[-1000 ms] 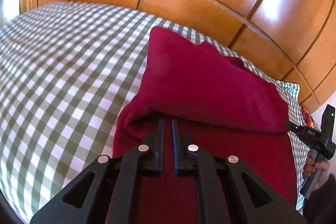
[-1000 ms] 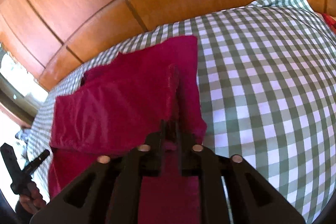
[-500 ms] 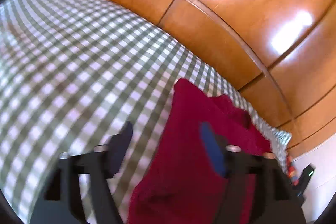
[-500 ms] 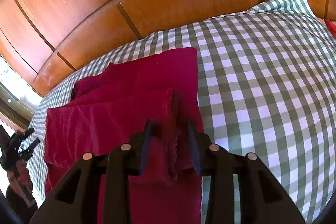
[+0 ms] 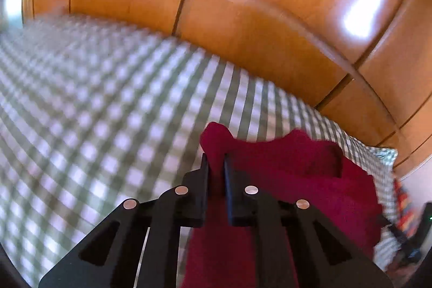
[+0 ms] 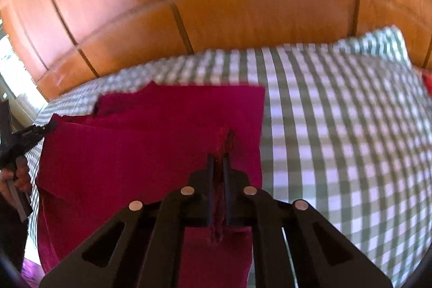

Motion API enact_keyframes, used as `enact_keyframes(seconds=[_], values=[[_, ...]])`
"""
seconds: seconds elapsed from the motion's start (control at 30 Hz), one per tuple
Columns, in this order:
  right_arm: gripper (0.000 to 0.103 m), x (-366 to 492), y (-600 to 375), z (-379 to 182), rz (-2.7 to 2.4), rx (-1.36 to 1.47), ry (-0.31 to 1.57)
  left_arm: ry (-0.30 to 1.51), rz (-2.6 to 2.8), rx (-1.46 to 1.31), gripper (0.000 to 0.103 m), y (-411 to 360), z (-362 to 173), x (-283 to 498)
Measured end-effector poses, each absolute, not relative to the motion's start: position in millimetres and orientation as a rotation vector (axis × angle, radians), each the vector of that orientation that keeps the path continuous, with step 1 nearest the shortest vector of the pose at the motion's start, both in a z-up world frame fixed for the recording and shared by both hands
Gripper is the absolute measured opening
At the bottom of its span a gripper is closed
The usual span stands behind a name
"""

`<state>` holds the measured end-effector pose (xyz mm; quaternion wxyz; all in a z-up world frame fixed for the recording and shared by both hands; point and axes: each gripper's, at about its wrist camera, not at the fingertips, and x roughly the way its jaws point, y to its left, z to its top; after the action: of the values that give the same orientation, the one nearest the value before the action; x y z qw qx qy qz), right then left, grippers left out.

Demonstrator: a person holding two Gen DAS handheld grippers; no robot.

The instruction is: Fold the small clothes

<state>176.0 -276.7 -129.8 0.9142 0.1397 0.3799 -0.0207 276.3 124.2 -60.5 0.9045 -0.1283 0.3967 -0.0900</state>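
My left gripper (image 5: 215, 166) is closing, with a corner of the crimson garment (image 5: 310, 180) pinched between its pads; my right gripper (image 6: 219, 169) is clamped on a ridge of the same cloth (image 6: 135, 153). From the left gripper the garment spreads away to the right; from the right gripper it spreads to the left — so its long axis runs across between my two hands, each holding one end of the near edge. I judge the coming fold carries this edge forward toward the far edge, though blur makes the far layers hard to read. Underneath lies a bed with a green-and-white checked sheet (image 6: 337, 139), and beyond it glossy wooden panels (image 5: 243, 18).
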Motion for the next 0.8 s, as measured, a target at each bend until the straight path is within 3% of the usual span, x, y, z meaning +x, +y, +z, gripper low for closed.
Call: enact_keyframes(seconds=[0.1,0.23,0.37,0.5,0.53,0.57,0.63,0.8], values=[[0.005,177,-266,-124,-0.099,0.203,0.736,0.738,-0.097,-0.104,0.009,106,-50,272],[0.004,192,-261,-154,-0.188,0.131,0.804,0.803,0.057,0.026,0.009,97,-81,292],[0.005,196,-264,-175,-0.216,0.148,0.824,0.911,0.151,0.018,0.009,122,-111,300],[0.009,197,-267,-171,-0.214,0.192,0.823,0.855,0.163,-0.133,0.009,158,-86,275],[0.016,196,-268,-169,-0.211,0.21,0.819,0.833,0.145,-0.163,0.009,164,-77,267],[0.031,193,-270,-165,-0.206,0.227,0.811,0.813,0.117,-0.184,0.009,167,-69,258],[0.049,182,-268,-153,-0.209,0.237,0.775,0.783,0.032,-0.185,0.009,169,-54,232],[0.052,151,-248,-129,-0.159,0.216,0.713,0.807,-0.097,-0.15,0.009,161,-53,174]])
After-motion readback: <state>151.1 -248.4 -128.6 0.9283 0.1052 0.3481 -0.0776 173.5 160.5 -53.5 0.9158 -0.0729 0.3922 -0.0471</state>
